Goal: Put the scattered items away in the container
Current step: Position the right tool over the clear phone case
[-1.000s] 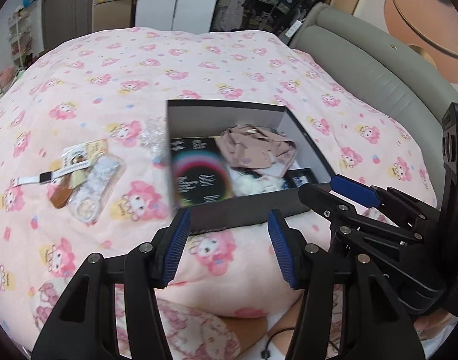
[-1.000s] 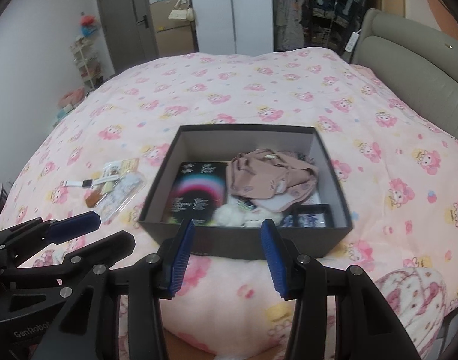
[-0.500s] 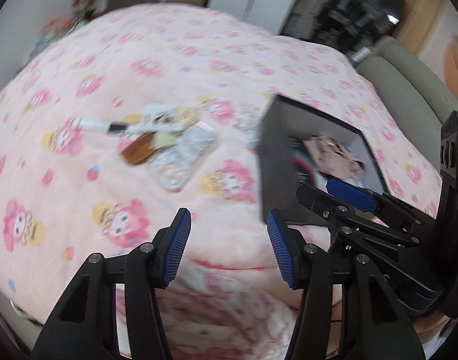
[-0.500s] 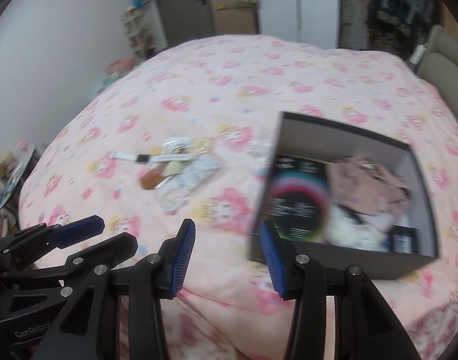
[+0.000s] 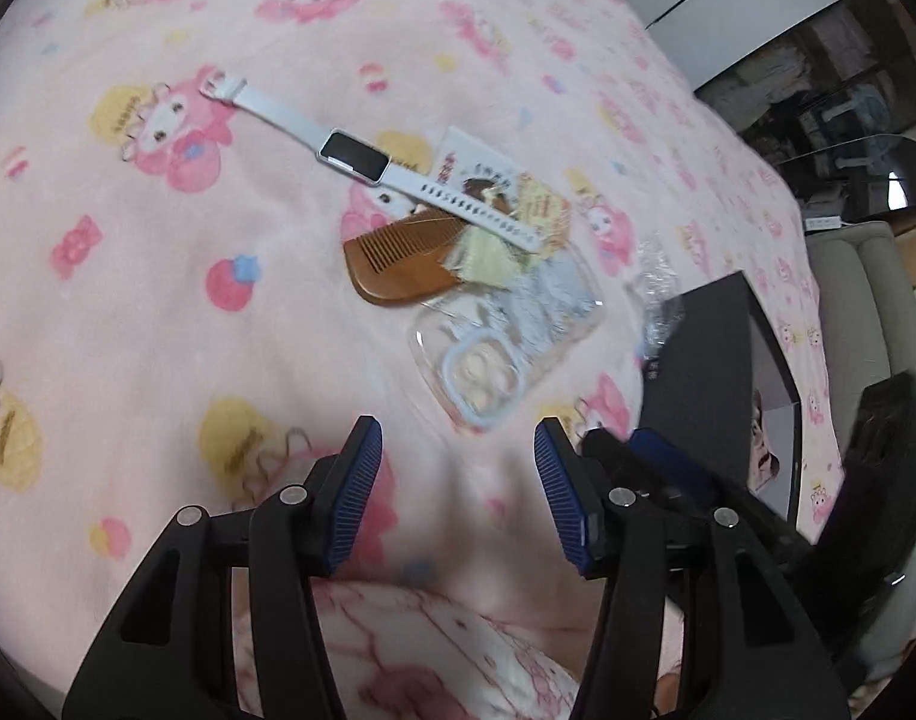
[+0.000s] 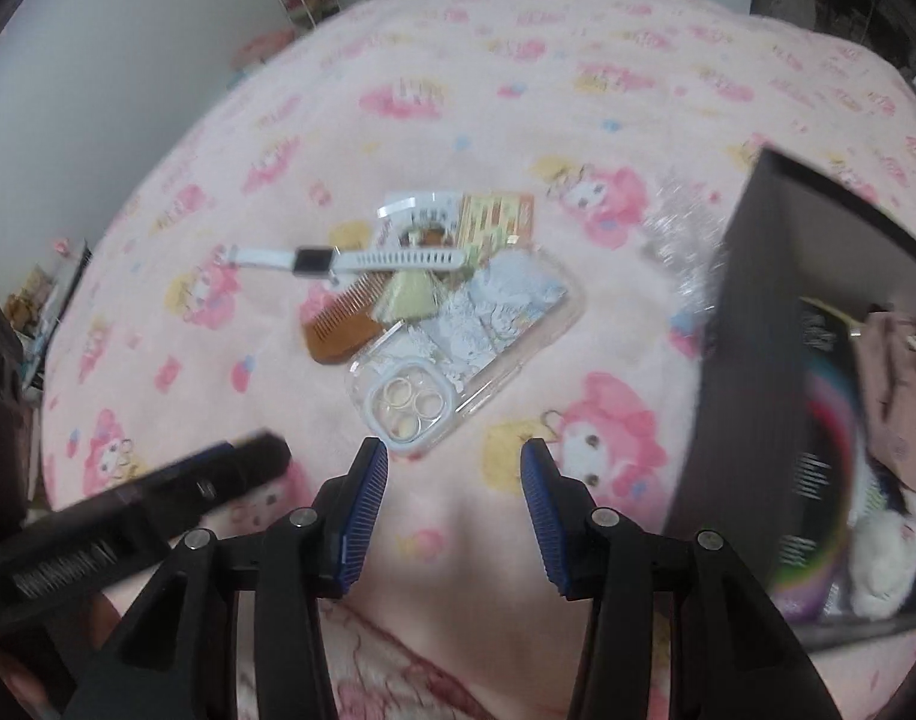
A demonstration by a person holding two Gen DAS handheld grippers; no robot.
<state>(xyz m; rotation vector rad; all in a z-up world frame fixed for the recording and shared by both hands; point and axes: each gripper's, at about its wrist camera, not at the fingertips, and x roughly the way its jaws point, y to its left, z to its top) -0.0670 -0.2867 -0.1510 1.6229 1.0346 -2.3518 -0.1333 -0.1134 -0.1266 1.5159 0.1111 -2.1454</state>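
On the bedspread (image 6: 230, 138), a smartwatch (image 6: 314, 260) lies across a comb (image 6: 344, 324) and printed card (image 6: 458, 216), a phone case (image 6: 463, 342) beside them, the box (image 6: 757, 360) to their right.

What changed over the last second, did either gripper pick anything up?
No. Both grippers swung from the black box toward the pile: watch, comb, phone case. Left gripper and right gripper keep jaws open and empty. The items haven't moved.
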